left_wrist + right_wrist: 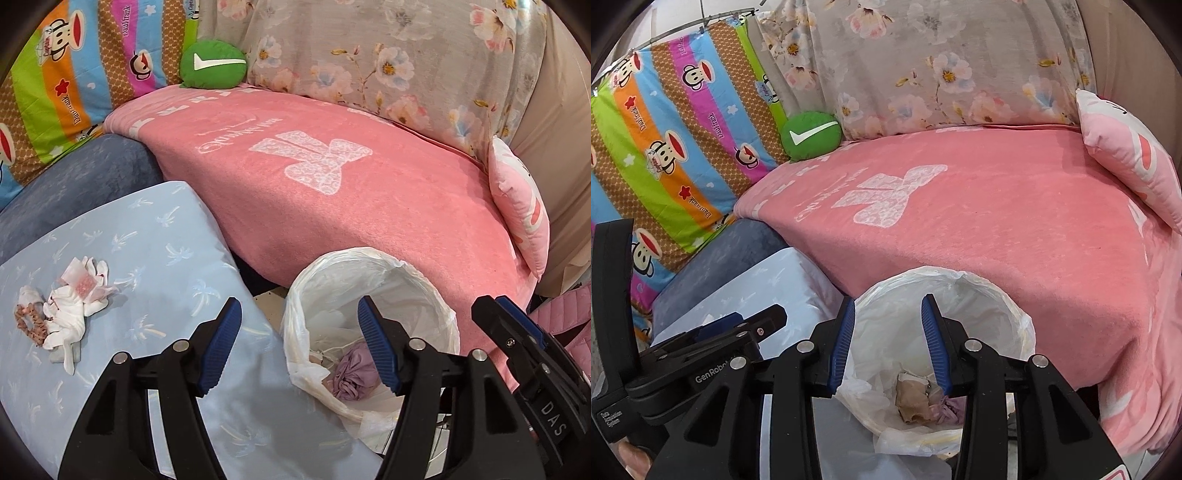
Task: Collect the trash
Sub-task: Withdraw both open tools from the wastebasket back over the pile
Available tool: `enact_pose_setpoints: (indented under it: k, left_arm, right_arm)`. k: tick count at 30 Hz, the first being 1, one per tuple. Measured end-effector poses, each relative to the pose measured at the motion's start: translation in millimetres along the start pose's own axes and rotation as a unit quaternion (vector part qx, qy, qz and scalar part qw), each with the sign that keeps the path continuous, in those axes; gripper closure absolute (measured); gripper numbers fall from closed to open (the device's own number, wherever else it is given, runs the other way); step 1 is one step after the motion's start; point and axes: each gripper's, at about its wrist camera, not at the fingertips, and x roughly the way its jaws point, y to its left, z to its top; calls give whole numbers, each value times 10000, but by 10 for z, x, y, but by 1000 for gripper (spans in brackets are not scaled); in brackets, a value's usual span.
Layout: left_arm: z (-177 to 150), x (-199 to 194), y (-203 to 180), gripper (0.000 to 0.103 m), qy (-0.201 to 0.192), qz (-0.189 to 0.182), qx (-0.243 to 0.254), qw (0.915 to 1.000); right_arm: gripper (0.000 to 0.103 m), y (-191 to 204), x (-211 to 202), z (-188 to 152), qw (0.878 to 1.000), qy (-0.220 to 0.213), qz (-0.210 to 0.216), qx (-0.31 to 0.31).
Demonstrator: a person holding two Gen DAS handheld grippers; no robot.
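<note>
Both grippers were tilted downward, side by side over the trash bin (pixel 373 317), which stood lined with a white plastic bag against the front of the pink-covered bed (pixel 332 192). The left gripper (pixel 299 325) had its jaws spread wide with nothing between them, its right finger over the bin's mouth and its left finger over the pale blue cushion (pixel 155 236). The right gripper (pixel 888 332) was parted more narrowly and also empty, poised directly above the bin's opening. Down inside lay a crumpled purple wad (pixel 351 373) and some brownish paper (pixel 912 398). Farther left, well apart from the left gripper, a heap of white tissues and wrappers (pixel 70 302) rested on the cushion. Beyond, a green cushion (pixel 212 64) sat at the bed's rear.
</note>
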Motion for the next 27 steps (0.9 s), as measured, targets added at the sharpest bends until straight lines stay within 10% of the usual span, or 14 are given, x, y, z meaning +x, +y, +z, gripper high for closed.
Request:
enact_pose_setpoints:
  k: [27]
  left_arm:
    - [-305, -323, 1276, 32, -99, 694, -833, 9941]
  right_arm:
    - [53, 1089, 190, -305, 9963, 309, 432, -683]
